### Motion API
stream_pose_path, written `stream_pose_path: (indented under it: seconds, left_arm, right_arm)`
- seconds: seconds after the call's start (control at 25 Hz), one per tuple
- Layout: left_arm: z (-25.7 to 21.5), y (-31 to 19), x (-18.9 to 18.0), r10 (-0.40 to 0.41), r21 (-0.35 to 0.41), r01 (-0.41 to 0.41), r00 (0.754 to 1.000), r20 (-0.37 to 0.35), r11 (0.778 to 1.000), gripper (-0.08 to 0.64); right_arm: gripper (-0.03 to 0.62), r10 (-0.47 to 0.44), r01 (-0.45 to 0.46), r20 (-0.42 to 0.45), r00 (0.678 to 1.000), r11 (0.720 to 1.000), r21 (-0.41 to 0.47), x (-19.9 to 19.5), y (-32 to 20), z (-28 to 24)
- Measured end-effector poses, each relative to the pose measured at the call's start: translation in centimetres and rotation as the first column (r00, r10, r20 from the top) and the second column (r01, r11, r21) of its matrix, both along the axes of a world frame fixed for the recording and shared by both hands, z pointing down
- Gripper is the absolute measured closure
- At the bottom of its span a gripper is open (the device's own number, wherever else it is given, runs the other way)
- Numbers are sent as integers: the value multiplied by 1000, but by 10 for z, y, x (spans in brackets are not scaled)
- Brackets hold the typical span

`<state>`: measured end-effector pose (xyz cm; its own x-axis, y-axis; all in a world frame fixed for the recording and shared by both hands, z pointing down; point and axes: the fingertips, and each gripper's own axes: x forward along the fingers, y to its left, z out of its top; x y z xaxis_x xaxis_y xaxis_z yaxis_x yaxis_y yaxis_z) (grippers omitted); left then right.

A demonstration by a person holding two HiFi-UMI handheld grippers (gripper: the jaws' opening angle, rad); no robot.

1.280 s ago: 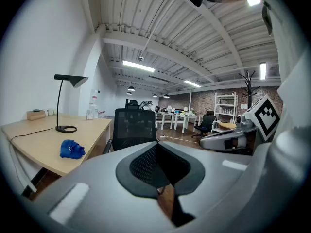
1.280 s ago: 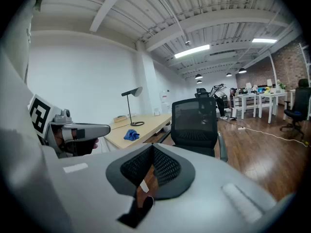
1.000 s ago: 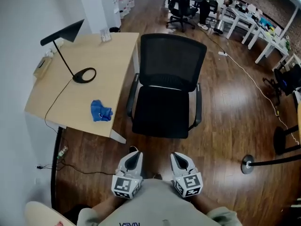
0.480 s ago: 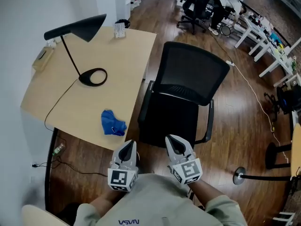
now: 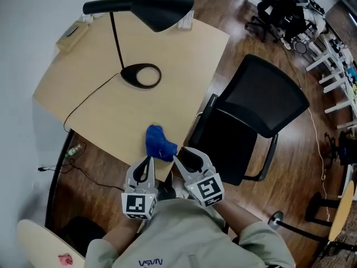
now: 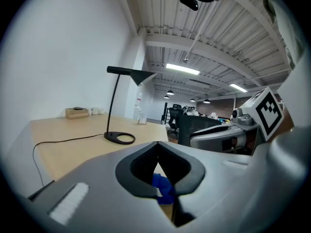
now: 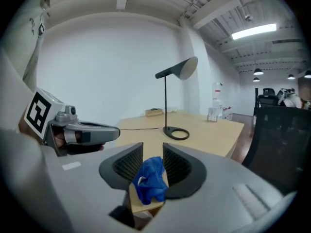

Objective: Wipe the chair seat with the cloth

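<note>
Two right gripper (image 7: 152, 147) jaws, just opening, stand apart with cloth (image 7: 151, 178) between; left gripper (image 6: 157, 144) jaws closed.

A pale wooden desk (image 5: 111, 110) stands against a white wall (image 5: 28, 49) on a dark plank floor (image 5: 312, 166). On it a black lamp (image 5: 142, 7) rises from a ring-shaped base. Its cable (image 5: 89, 96) trails off the desk's edge, and a small wooden box (image 5: 74, 33) sits at the far corner. Farther off stand black office chairs (image 5: 276, 7) and white tables (image 5: 334, 66) (their tops cluttered, too small to read). Strip lights (image 6: 182, 69) glow under a white ribbed ceiling (image 6: 218, 28).
</note>
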<state>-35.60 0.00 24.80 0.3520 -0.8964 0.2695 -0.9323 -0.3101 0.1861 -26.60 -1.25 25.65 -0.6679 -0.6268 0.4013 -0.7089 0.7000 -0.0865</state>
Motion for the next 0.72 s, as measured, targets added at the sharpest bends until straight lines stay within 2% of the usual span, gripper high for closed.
stream_pose_path:
  seconds: [0.16,0.36,0.72]
  left_arm:
    - [20,-12,-20,-60,-32,60,998,12,998,555]
    - [46,-19,-42,-134,-80,136,990,35,987,555]
    - [86,-17,-44,-183,-144,189,981,60,971,555]
  right_arm:
    - [442,-86,84,-32,996,994,-72,-32,-12,39]
    - [407,-141,129,-77,987,981,-142,-59,-24,85]
    - [390,-195,157,-183,964,967,-201,-69,-29,156]
